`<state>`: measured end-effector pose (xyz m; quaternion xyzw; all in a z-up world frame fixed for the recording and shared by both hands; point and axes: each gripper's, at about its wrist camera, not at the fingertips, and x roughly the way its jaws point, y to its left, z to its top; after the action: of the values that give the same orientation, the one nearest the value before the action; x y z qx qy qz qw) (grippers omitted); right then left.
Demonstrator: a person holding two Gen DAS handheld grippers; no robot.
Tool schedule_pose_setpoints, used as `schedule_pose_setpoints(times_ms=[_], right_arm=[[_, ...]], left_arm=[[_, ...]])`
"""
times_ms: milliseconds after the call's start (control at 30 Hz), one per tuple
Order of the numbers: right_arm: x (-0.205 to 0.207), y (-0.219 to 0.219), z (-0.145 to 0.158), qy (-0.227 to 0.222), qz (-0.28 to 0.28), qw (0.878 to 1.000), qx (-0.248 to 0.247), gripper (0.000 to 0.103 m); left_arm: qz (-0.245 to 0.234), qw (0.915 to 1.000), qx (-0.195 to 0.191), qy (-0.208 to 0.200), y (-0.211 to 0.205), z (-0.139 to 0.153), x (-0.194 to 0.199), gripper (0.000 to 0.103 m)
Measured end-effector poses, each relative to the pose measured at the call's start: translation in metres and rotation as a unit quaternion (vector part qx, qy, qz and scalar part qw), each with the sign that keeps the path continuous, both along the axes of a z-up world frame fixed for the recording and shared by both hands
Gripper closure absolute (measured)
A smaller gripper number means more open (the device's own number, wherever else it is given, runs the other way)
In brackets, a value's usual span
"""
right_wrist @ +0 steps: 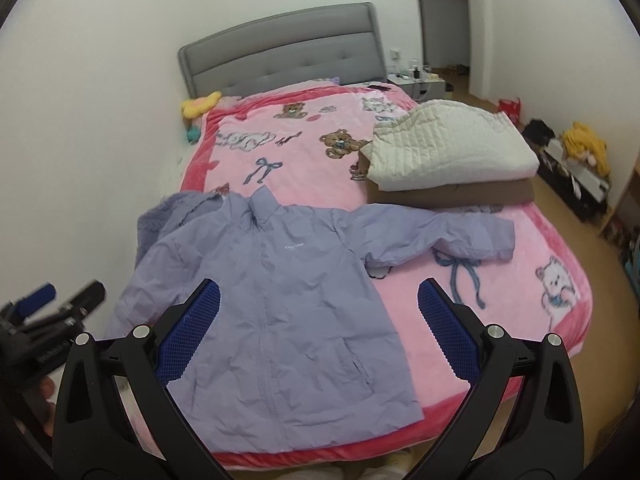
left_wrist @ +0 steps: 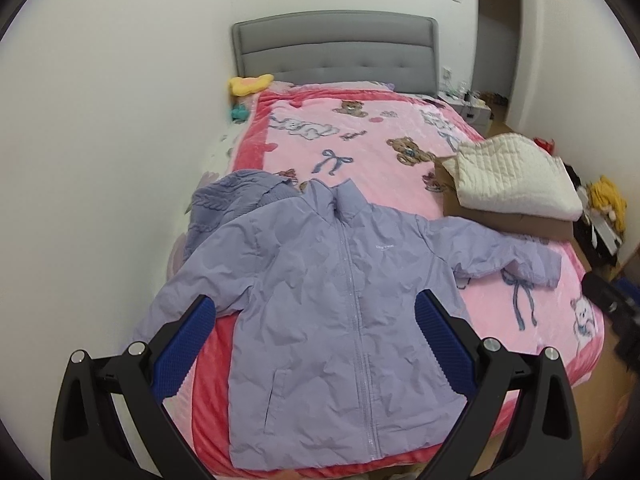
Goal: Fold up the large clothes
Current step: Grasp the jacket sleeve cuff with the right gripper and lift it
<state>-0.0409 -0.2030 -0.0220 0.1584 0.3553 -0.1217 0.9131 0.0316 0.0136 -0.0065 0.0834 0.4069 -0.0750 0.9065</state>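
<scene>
Because folding needs a broad flat base, the bed (left_wrist: 400,128) is carrying the lilac jacket (left_wrist: 320,312) zipped, face up, sleeves spread; left tongs (left_wrist: 316,340) and right tongs (right_wrist: 320,332) are hovering above its hem, released and empty.

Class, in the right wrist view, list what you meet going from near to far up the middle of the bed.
Right gripper → lilac jacket → blue bow print on the pink blanket → grey headboard.
</scene>
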Motion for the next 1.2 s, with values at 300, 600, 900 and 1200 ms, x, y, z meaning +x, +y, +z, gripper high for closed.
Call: schedule_pose_setpoints(times_ms=[300,600,900,1200], right_arm=[[0.015,-0.047,-0.048,0.027,-0.010,1.000,-0.005,0.008],[0.048,-0.198,-0.118,0.035,-0.021,0.996,0.078,0.008],[0.080,-0.397,-0.218,0.028,-0.074,0.990,0.120,0.008],[0.120,-0.524,-0.355,0.064,-0.090,0.972,0.209,0.041]], left_arm=[[-0.071,0.9935,-0.040,0.079,-0.046,-0.044,0.032,0.005],[-0.049,0.9918,-0.070,0.095,-0.157,-0.074,0.057,0.005],[-0.086,0.9896,-0.043,0.107,-0.282,-0.153,0.085,0.005],[-0.118,0.9829,-0.011,0.141,-0.348,-0.242,0.115,0.005]])
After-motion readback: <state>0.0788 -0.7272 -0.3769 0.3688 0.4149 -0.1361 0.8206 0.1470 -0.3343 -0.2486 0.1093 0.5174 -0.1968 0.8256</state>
